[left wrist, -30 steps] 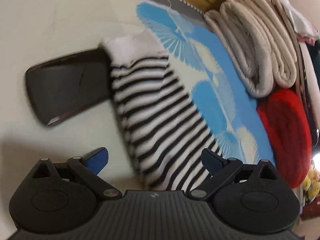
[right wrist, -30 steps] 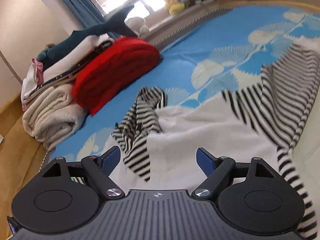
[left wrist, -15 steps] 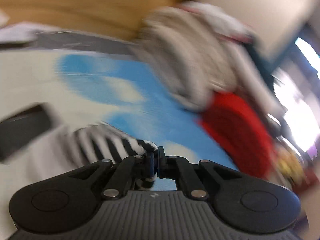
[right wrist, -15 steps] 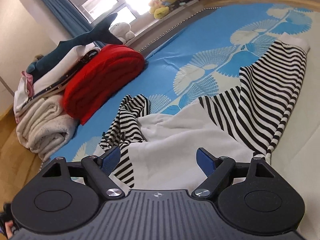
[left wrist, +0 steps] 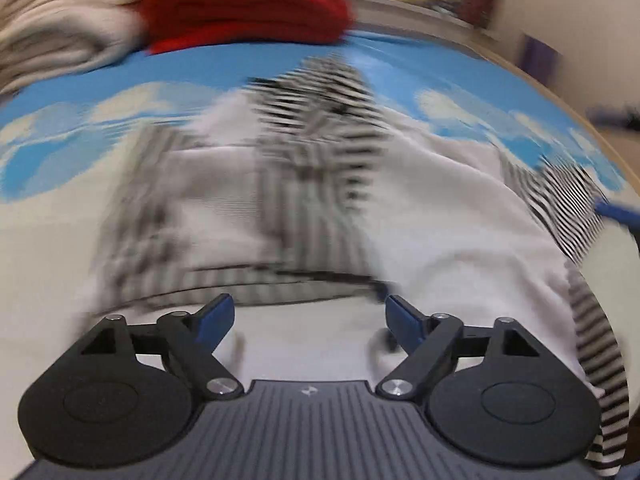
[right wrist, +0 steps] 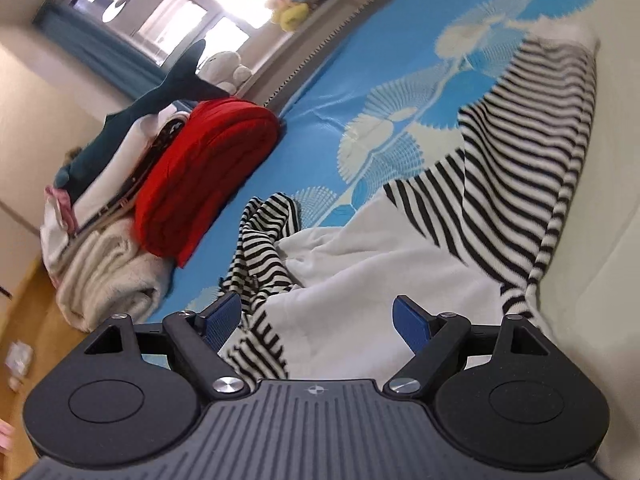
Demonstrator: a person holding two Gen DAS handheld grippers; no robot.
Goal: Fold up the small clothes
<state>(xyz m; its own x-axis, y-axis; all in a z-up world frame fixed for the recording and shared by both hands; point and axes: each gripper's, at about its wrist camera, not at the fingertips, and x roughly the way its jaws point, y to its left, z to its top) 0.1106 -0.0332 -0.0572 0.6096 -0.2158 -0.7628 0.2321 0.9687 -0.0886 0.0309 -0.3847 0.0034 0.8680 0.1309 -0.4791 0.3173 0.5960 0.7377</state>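
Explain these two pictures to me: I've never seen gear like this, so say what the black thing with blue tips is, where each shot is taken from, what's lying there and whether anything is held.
No robot here: a person holds a hand tool in each hand, each with two blue-tipped fingers and a camera looking along them. One picture is from the left gripper, blurred; the other from the right gripper, sharp. Both look over a bed with a blue and white cover. On it lies a white top with black and white striped sleeves, partly spread. Behind it are a red blanket and a stack of pale folded bedding. Nothing is held: the right jaws stand open over the top, and the left jaws are opening, with nothing between them.
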